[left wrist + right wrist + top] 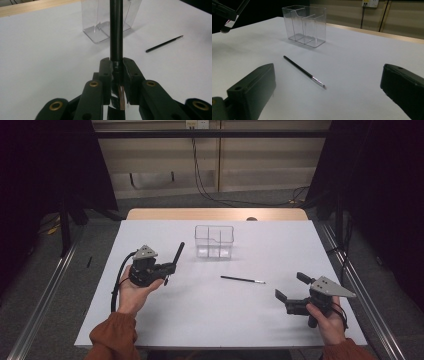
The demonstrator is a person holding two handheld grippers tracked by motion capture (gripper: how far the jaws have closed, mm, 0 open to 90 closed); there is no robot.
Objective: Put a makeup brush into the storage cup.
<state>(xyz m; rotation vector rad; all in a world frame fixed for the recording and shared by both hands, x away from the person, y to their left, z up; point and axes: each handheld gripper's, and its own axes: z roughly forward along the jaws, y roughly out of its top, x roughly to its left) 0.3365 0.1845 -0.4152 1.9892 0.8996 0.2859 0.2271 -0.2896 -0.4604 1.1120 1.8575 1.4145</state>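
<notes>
Pinching a black brush, left fingers face the clear organizer; right gripper spread (thin brush ahead).

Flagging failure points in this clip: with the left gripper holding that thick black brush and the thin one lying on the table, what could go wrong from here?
The left gripper clamps the thick black brush near one end, so the long free part could pivot or slip. The clear divided organizer looks light; a misjudged insertion might tip it. The thin brush lies flat, so the open right gripper may struggle to pinch it.
</notes>
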